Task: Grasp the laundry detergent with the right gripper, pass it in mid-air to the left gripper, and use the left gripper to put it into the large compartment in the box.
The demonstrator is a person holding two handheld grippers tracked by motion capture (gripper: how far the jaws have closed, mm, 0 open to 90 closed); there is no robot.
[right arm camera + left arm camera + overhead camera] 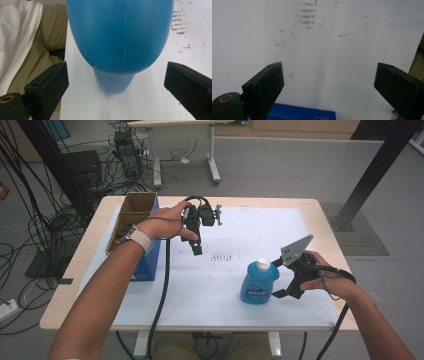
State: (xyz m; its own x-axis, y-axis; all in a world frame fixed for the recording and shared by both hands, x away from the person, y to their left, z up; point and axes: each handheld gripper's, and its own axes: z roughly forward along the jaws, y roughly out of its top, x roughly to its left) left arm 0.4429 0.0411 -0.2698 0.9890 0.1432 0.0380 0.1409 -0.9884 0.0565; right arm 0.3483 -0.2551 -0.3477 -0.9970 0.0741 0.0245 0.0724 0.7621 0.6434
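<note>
Risk of toppling is judged for the blue bottle (259, 282), stood upright at 5 o'clock on the table (310, 210): right tongs (281, 279), held apart just beside it, could knock it if closed off-centre. Left tongs (196, 247), also apart, are held empty above the white sheet (250, 227). Cardboard box (134, 212) is sited at 9 o'clock, well apart from the bottle; nothing is placed between.
</note>
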